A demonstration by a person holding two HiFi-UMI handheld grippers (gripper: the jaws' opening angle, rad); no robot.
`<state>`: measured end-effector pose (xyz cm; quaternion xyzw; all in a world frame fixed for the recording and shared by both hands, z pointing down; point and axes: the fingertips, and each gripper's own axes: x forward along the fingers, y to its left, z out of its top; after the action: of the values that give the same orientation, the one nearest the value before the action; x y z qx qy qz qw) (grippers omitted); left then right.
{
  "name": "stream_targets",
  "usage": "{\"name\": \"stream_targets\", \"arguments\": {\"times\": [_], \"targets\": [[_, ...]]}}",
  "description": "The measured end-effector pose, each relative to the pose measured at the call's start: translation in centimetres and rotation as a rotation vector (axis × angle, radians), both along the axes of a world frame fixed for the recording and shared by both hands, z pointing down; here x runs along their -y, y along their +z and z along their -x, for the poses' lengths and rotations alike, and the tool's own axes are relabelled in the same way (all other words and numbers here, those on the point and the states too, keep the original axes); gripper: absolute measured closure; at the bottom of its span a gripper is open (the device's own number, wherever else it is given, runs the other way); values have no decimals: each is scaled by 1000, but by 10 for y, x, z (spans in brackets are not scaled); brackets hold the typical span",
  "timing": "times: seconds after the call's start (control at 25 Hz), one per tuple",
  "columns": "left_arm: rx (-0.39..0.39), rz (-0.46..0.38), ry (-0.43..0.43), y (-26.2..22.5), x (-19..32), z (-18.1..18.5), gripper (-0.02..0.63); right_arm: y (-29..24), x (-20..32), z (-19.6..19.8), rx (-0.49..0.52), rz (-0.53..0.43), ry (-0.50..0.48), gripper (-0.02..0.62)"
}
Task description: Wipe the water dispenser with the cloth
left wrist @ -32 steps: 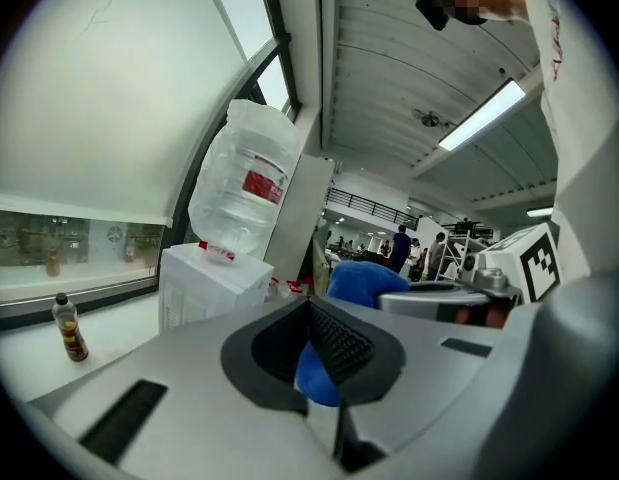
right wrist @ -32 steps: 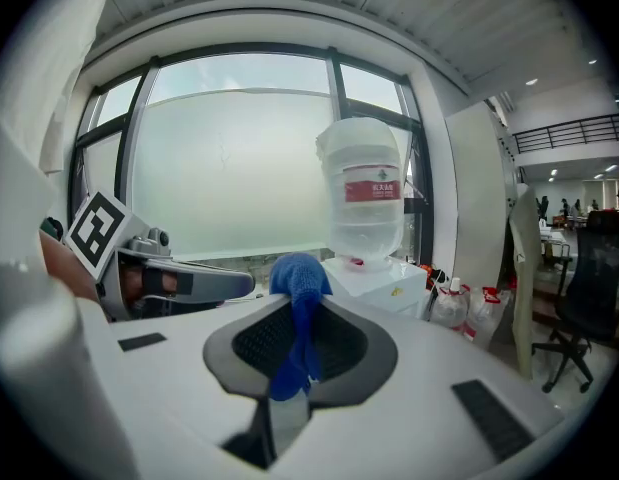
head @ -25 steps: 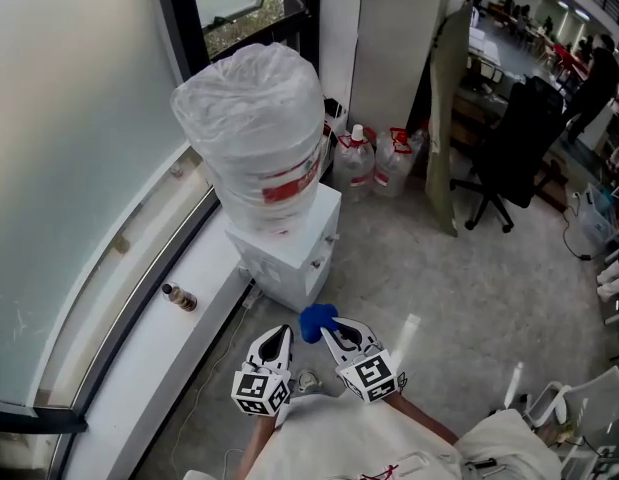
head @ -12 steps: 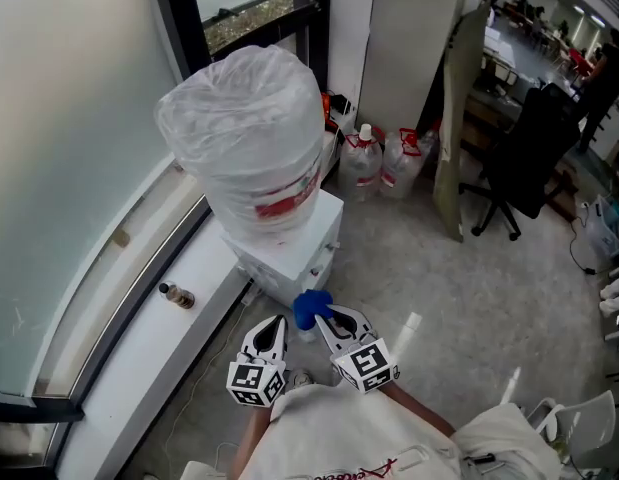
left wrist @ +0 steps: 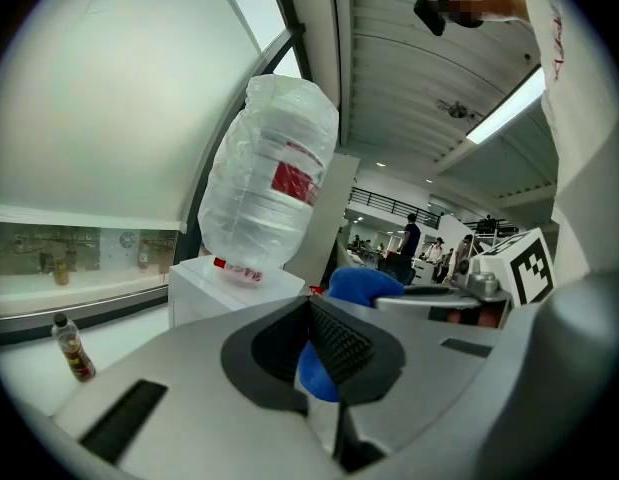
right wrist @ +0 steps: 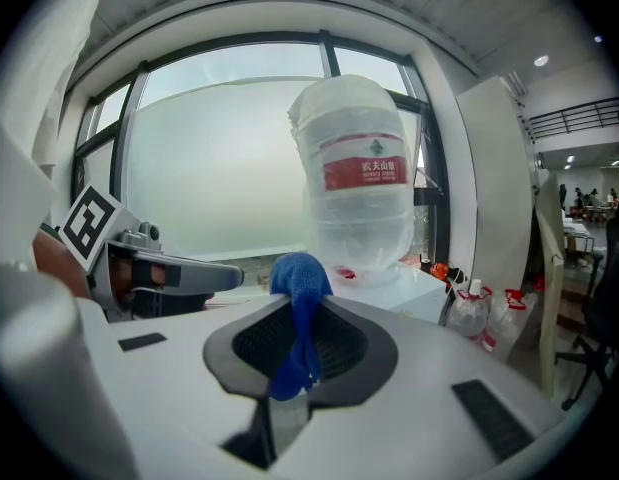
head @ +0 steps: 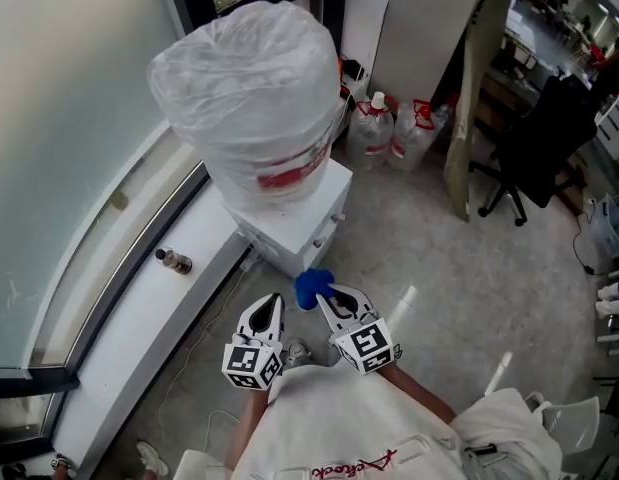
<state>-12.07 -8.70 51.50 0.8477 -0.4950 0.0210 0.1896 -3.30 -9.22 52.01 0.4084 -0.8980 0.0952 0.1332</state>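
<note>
- The left gripper (head: 272, 306) sits nearest the person, its jaws closed together on nothing; the blue seen past them in the left gripper view looks like the other gripper's cloth
- Just beside it, the right gripper (head: 327, 298) is clamped on the blue cloth (head: 312, 286), which bunches above the jaw tips with a thin tail hanging between the pads
- The cloth is just short of the front of the white water dispenser (head: 289, 223), not yet touching it
- Risk: only a narrow fold is pinched, so dragging across the cabinet could pull the cloth free and leave the hard jaw tips scraping; a high swing could knock the plastic-wrapped bottle (head: 249, 78)
- Against half a second ago, the dispenser sits closer and higher in the head view, and the grippers keep the same pairing
</note>
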Motion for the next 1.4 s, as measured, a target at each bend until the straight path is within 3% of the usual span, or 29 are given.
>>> {"name": "stream_targets", "arguments": {"times": [0.4, 0.72, 1.4], "targets": [[-9, 92, -5, 36, -23, 14, 594, 43, -32, 8, -36, 113, -10, 545], [-13, 95, -4, 37, -29, 13, 594, 61, -37, 7, -56, 140, -6, 545], [-10, 104, -58, 37, -40, 26, 594, 41, 94, 29, -67, -5, 17, 545]]}}
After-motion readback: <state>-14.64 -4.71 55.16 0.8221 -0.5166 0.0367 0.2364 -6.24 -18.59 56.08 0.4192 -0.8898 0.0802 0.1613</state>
